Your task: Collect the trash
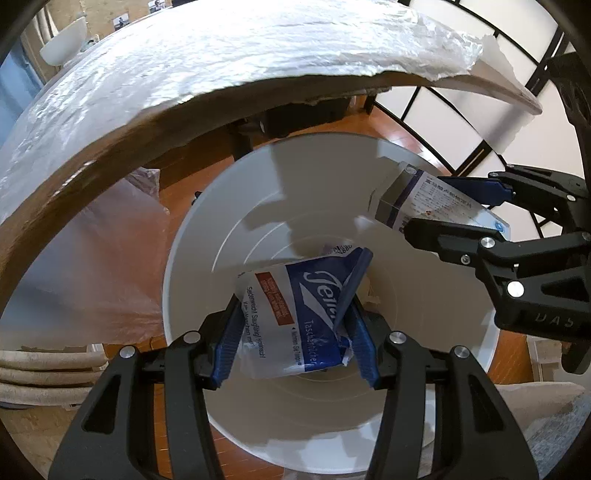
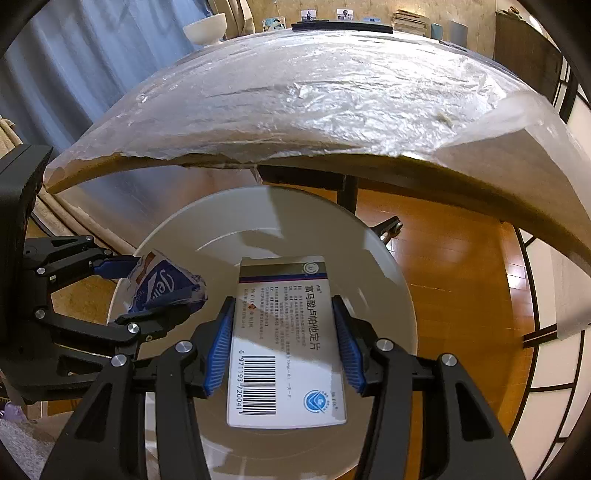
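With both grippers pointing steeply down over the white bin, I have trash clamped in each one. My left gripper is closed narrow on a crumpled blue-and-white tissue packet; the blue pads press both sides of it, and the packet hangs above the bin's opening, inside the rim's outline. In the right wrist view the same packet sits at the left edge of the bin's mouth, pinched in the left gripper. My right gripper is closed on a flat white medicine box with a barcode and a purple stripe, blue pads against its long edges, box pointing down into the bin. From the left wrist view that box is over the bin's right rim, held by the right gripper. Bin stands on the wood floor just beside the near edge of a table covered in wrinkled clear plastic. White bowl sits at the table's far left corner. Something pale lies at the bin's bottom under the packet, cannot tell what.
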